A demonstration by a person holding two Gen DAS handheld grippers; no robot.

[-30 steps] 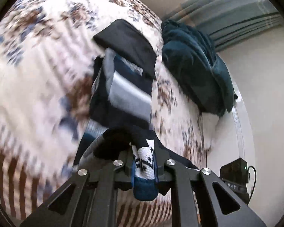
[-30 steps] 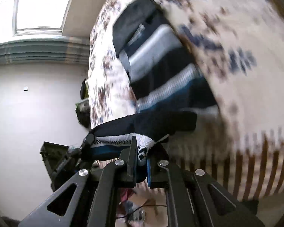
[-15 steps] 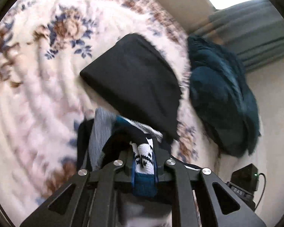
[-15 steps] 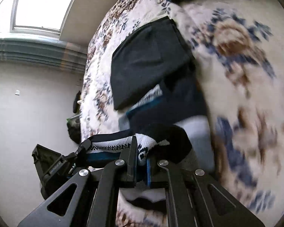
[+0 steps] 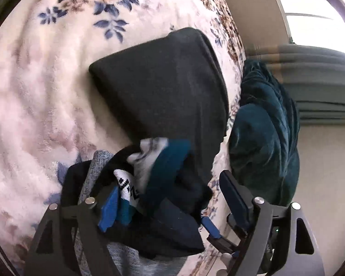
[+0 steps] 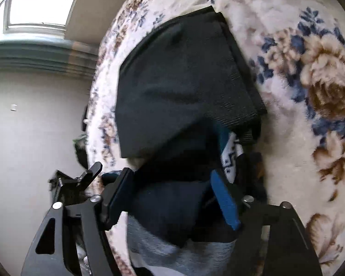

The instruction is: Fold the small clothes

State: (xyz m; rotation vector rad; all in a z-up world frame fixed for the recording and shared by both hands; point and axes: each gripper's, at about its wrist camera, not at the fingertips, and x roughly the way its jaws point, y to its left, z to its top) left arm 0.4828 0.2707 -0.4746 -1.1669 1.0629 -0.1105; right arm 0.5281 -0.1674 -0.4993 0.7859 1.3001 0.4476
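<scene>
Left tool [image 5: 172,197]: jaws opening, wide apart, pads off the cloth. Striped garment [image 5: 158,179] lies bunched between them at lower centre of the left wrist view, dark, teal and white patterned bands showing. Right tool [image 6: 172,197]: jaws opening, also wide, the same garment heaped between the pads at lower centre. Folded black garment [image 5: 163,85] lies just beyond, mid-frame, its near edge overlapping the striped one. Both rest on a floral blanket [image 5: 34,92] covering the bed. Teal blanket [image 5: 264,133] bundled at right of the left view.
</scene>
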